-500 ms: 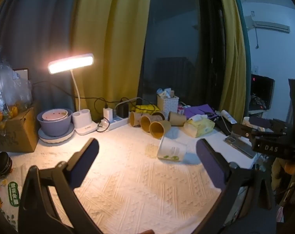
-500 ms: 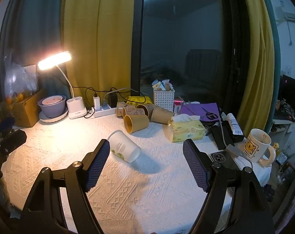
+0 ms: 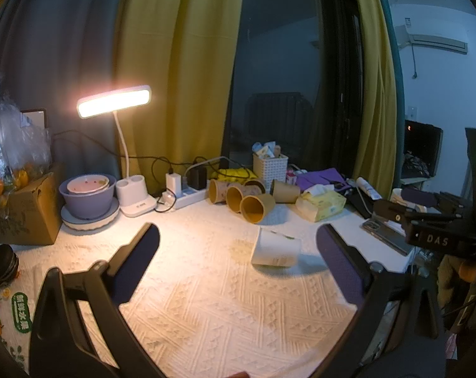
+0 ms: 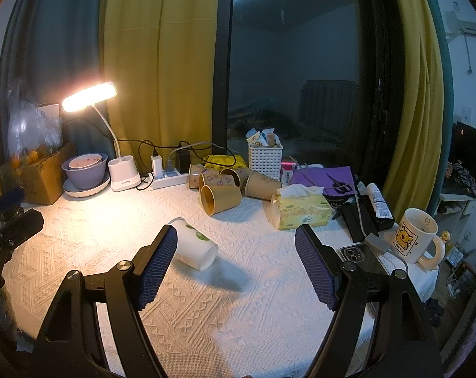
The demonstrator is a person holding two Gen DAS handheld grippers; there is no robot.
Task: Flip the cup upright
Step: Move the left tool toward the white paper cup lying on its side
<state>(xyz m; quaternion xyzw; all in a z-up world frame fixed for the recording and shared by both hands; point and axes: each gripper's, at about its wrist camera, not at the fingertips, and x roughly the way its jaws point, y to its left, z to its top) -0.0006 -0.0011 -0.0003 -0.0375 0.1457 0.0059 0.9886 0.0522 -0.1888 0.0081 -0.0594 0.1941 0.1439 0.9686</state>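
Several brown paper cups lie toppled in a cluster at the back of the counter, beside a yellow tissue pack, a white lattice basket and a power strip with chargers plugged in. A lit desk lamp stands at the back left next to a purple bowl on a plate and a cardboard box; on the right side sit a bear-printed mug, a phone and a purple folder with scissors on it. None of these lies between either gripper and the white cup, which rests on its side on the textured cloth. Compared with half a second ago, the cup sits closer to the right gripper's left finger in the right wrist view, so that finger now hides part of it, and in the left wrist view the cup looms a little larger and nearer the right finger. The right gripper is spread wide and holds nothing; the cup lies ahead of it and to its left, partly behind the left finger pad, its mouth turned away toward the lamp. The left gripper is likewise released and empty, with the cup ahead between its fingers, toward the right one, apart from both.
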